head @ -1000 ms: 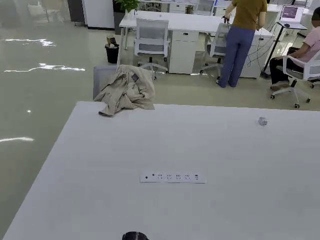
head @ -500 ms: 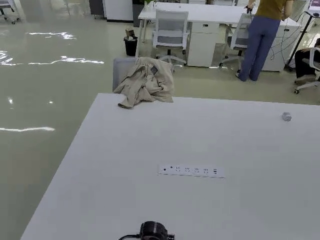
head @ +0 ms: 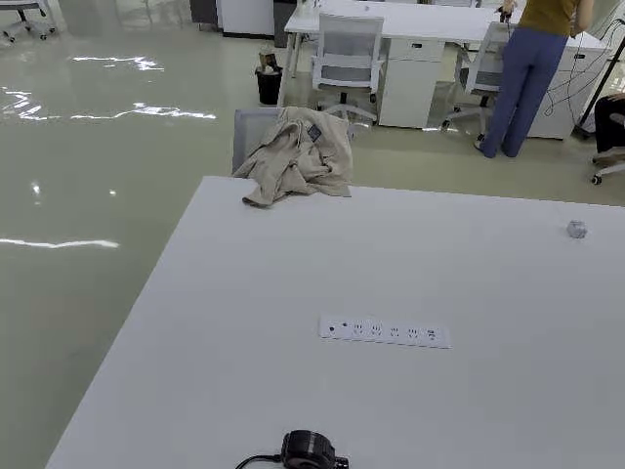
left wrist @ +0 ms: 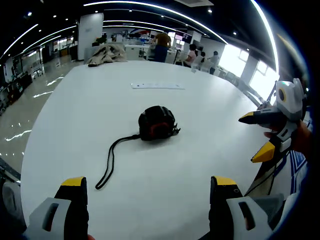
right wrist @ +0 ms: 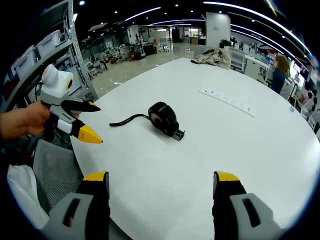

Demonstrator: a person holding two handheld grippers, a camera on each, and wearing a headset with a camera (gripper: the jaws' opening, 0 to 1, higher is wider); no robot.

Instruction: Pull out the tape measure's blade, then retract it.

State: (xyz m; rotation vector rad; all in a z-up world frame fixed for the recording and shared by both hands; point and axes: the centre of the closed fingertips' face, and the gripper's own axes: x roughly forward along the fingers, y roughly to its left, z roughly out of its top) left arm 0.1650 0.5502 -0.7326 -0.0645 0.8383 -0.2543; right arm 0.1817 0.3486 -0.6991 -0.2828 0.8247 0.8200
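Tape measure lay on the white table, near side, roughly centre-left in the head view. The case was black with a reddish patch on its face. Its black strap trailed off to the left and looped back toward the near edge. A small end tab stuck out at the case mouth and the blade was not drawn out.

Left gripper: jaws spread wide with nothing between them, aimed at the tape measure from the near side and well apart from it. In the right gripper view it sat to the near left of the tape, held in a hand, beside the table edge.

Right gripper: jaws also spread and empty, pointed at the tape measure from the near side, not touching it. In the left gripper view it showed at the near right, yellow tips apart.

Neither tool touched the tape or the strap.

Further back, a white power strip lay flat mid-table, beyond the tape. A beige jacket was draped over a grey chair at the far left edge of the table, spilling onto the tabletop. A small grey crumpled item sat far right; I couldn't tell what it was. A person stood by the desks in the background.
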